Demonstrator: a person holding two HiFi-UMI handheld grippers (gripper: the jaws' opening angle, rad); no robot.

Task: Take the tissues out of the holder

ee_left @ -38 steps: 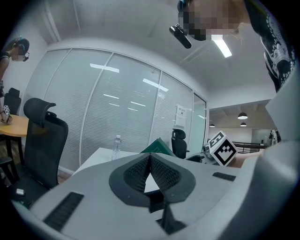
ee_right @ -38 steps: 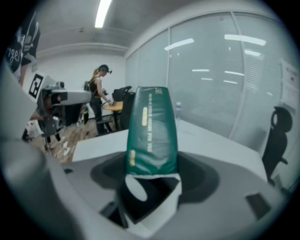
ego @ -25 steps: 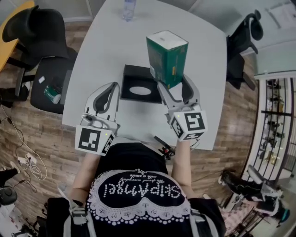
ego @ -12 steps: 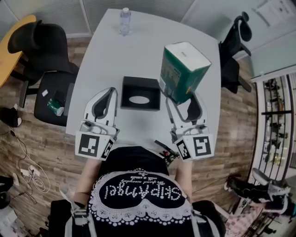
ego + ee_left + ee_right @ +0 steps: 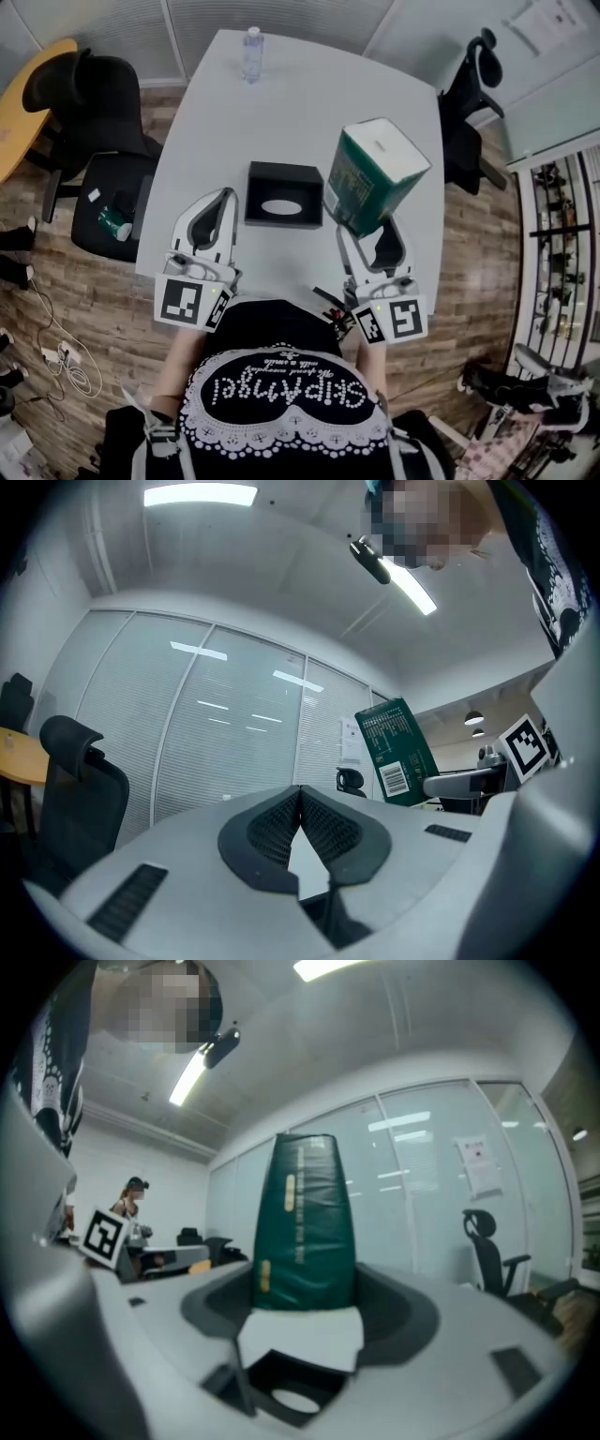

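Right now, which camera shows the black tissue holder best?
The head view: the whole black tissue holder shows there, oval opening up. The right gripper view catches only a part of it, low in the picture under the green tissue pack. The left gripper view doesn't show it.

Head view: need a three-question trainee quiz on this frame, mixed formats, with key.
1. True or false: the green plastic-wrapped tissue pack sits inside the black square holder.
2. Which holds the pack? A: left gripper. B: right gripper. C: neither.
3. Fill in: the left gripper's jaws are ___.
Key: 1 false, the pack is held in the air, outside the holder; 2 B; 3 shut, on nothing.
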